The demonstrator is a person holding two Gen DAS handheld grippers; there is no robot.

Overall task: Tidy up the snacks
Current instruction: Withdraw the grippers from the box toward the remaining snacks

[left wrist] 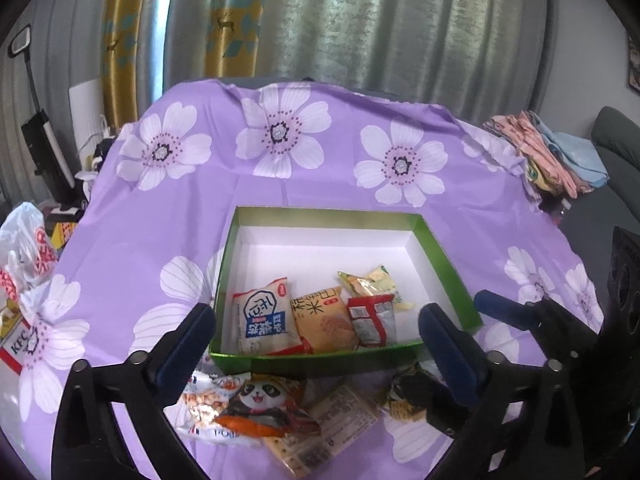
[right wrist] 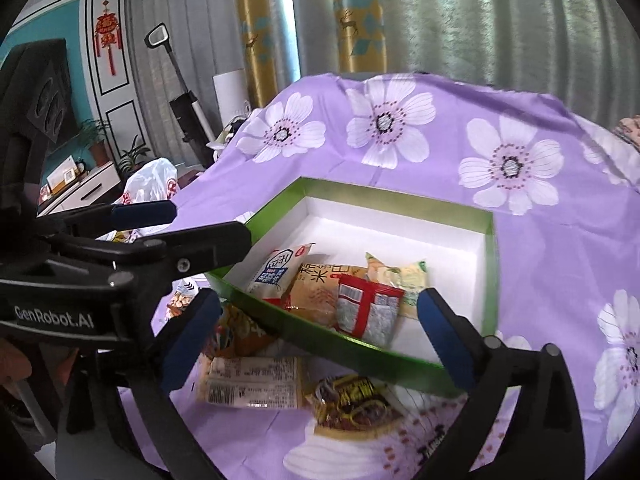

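Left wrist: tongs (left wrist: 316, 336) wide apart, tilted down over box (left wrist: 448, 268)

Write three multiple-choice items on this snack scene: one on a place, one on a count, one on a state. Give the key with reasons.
1. Where does the panda packet lie?
A. inside the box
B. on the cloth in front of the box
C. on the folded clothes

2. How many packets lie in the green box?
A. one
B. four
C. seven

3. The left gripper is:
A. open, empty
B. shut on a packet
C. shut on the box wall

Key: B, it lies outside the near wall; B, four wrappers show inside; A, its fingers stand wide apart, holding nothing.
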